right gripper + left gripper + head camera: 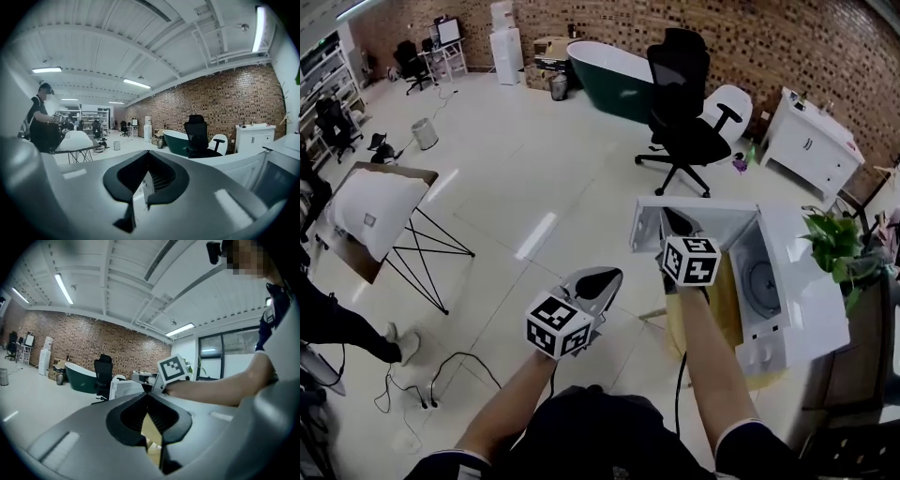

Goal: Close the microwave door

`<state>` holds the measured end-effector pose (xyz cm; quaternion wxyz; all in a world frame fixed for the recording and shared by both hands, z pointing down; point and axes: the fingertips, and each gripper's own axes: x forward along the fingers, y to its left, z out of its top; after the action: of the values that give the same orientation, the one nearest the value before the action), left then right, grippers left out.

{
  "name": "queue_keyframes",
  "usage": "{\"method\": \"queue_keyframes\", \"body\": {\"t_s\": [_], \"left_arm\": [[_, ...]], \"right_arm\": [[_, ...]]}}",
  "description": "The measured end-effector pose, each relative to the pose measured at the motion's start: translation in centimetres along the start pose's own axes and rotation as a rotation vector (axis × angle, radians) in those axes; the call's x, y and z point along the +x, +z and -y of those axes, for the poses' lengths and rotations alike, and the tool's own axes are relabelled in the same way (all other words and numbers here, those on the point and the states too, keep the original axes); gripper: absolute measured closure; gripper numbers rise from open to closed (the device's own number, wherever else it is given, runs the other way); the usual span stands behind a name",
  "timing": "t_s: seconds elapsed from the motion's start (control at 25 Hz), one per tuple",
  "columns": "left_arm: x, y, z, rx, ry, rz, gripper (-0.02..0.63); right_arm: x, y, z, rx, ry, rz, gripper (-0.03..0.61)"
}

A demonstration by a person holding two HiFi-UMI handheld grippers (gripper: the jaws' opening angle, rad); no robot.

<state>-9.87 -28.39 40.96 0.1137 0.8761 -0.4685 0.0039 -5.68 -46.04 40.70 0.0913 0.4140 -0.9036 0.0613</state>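
A white microwave (802, 281) stands on a small wooden table (724, 314) at the right of the head view. Its door (703, 217) is swung wide open to the left, so the cavity and turntable (759, 278) show. My right gripper (677, 223) is shut, with its tip at the open door's face. In the right gripper view the door (236, 169) fills the right side past the closed jaws (148, 153). My left gripper (602, 280) is shut and empty, held in the air left of the microwave (124, 389), its jaws (149, 397) pointing toward it.
A black office chair (684, 103) and a green bathtub (614, 70) stand behind the microwave. A white cabinet (811, 141) and a potted plant (836, 242) are at the right. A folding stand with a white cushion (380, 211), floor cables (422, 384) and a person's leg (342, 323) are at the left.
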Motion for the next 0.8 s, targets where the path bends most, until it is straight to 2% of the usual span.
{"method": "queue_keyframes", "body": {"t_s": [0.12,0.36,0.6,0.8], "left_arm": [[-0.8,0.7,-1.2,-0.056,0.014,0.032,0.601],[-1.4,1.0,-2.6,-0.063,0.024,0.035,0.601],[-1.0,0.6,-2.9,-0.072,0.006,0.027,0.601],[0.8,0.2,-1.7,-0.086,-0.058,0.024,0.601]], "right_arm": [[3.3,0.3,0.4,-0.014,-0.028,-0.026,0.577],[6.0,-1.3,1.6,-0.006,-0.088,-0.076,0.577],[4.6,-1.4,1.1,-0.019,-0.086,-0.060,0.577],[0.6,-2.4,0.3,-0.018,-0.086,-0.046,0.577]]}}
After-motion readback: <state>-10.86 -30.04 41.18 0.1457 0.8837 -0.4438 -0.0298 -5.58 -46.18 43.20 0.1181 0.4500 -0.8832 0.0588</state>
